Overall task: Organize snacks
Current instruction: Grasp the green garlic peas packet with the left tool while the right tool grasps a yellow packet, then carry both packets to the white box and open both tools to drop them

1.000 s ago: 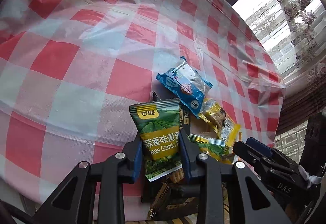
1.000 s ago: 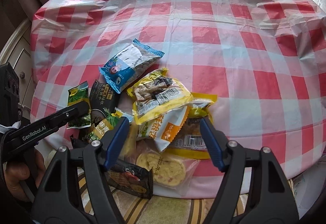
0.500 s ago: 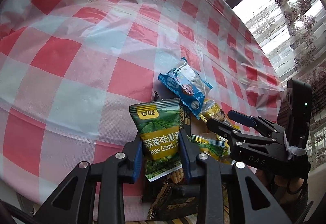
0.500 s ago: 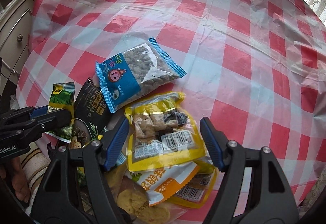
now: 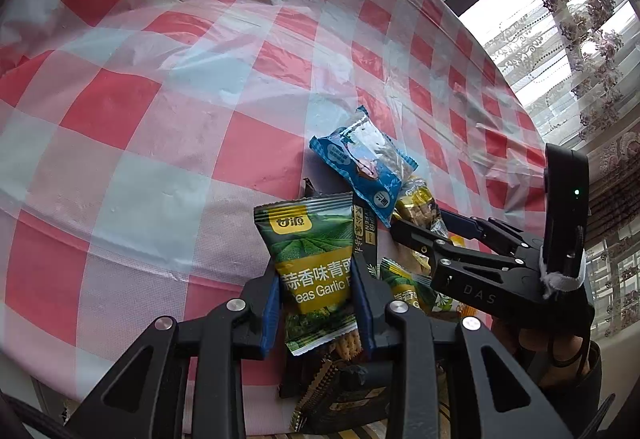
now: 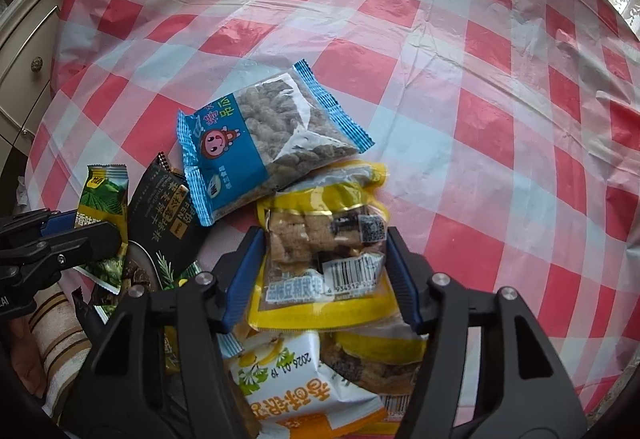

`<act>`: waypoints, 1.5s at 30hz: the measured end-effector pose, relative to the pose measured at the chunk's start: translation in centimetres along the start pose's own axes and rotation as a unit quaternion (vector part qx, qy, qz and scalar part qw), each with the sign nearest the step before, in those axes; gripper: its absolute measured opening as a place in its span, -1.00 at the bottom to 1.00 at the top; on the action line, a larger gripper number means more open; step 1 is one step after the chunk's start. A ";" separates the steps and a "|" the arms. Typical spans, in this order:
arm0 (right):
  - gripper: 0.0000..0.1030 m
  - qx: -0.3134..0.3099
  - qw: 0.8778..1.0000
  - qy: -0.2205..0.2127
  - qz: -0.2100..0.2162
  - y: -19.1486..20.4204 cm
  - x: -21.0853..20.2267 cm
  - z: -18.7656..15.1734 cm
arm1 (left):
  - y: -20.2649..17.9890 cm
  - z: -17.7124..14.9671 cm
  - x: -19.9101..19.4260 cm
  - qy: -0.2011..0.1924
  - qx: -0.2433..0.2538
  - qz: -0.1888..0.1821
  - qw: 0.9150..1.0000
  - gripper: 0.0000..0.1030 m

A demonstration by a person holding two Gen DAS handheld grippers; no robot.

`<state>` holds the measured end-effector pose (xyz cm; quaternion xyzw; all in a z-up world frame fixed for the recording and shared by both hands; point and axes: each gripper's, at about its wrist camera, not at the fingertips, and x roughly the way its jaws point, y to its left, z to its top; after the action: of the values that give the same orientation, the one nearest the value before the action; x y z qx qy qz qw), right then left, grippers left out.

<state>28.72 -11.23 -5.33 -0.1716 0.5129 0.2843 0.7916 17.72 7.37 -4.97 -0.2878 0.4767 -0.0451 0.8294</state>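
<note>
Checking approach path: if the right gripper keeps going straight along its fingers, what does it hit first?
The right gripper is open and straddles the yellow clear-window snack pouch; beyond it lies the blue peanut bag. It probably meets the pouch first, though height above it is unclear.

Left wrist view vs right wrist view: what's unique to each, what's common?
Only the left wrist view shows the window with lace curtain and the right gripper from outside. Only the right wrist view shows the white-and-orange snack packet, the cream drawer cabinet and the left gripper from outside. Both show the green garlic-pea packet, blue nut packet, yellow snack packet and red-checked tablecloth.
</note>
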 end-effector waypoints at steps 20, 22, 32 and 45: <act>0.00 0.051 0.998 -0.045 0.005 -2.6 -3.3 -0.8 | -2.7 0.3 -1.1 -0.030 0.038 0.023 0.999 -0.38; -0.02 0.056 0.997 -0.046 0.007 -2.9 -3.5 -1.1 | -3.2 0.2 -1.2 -0.031 0.042 0.024 0.998 -0.38; -0.10 0.095 0.993 -0.070 0.015 -5.3 -6.2 -3.1 | -6.6 -0.2 -0.8 -0.028 0.068 0.013 0.997 -0.39; -0.67 0.151 0.986 -0.061 0.026 -9.2 -7.6 -8.2 | -12.2 -1.8 1.1 -0.005 0.117 0.001 0.993 -0.39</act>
<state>26.21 -25.09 -1.96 -0.0198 0.5050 0.2338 0.8306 19.26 -3.93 -0.10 -0.1889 0.4643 -0.0986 0.8596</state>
